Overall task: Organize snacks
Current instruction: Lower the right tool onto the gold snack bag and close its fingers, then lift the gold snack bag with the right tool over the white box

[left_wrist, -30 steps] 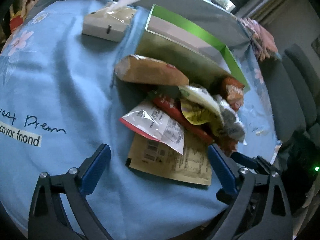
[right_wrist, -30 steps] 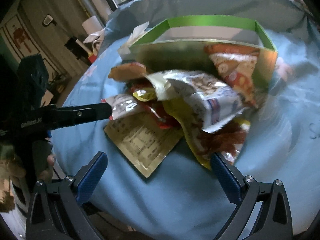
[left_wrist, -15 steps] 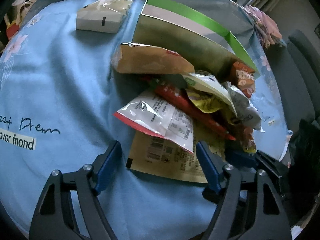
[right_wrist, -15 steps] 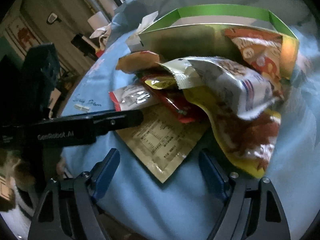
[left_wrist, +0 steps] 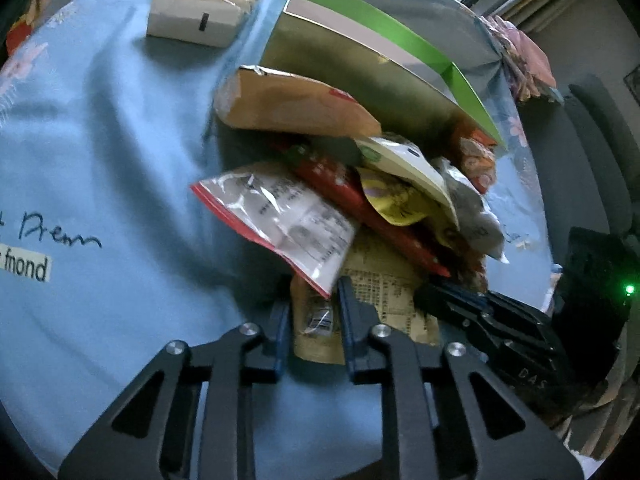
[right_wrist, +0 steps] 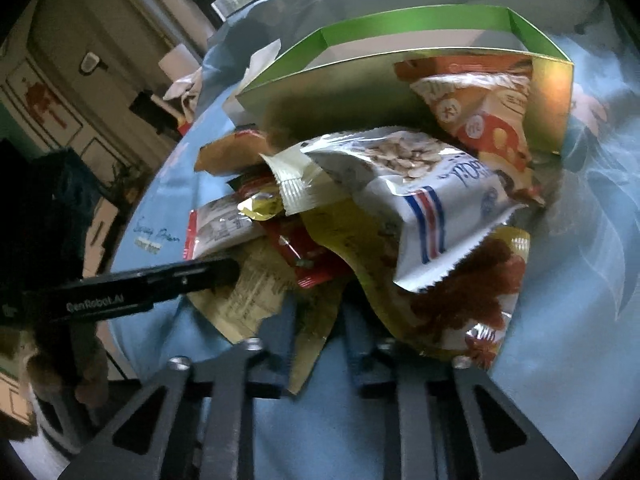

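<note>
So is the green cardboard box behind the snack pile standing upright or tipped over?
Upright. The green cardboard box stands on the blue cloth with its open top facing up, walls vertical. Whether anything lies inside cannot be told.

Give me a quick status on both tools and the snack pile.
Left tool and right tool shut on tan packet. Other snacks piled on it. Green box behind.

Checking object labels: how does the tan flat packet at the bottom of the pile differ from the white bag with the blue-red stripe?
The tan flat packet lies flat on the blue cloth under the pile; the white striped bag sits puffed on top. The tan packet shows dense printed text, the white bag a nut picture. The left gripper and the right gripper are both shut on the tan packet; the white bag is untouched. Both lie outside the green box.
</note>
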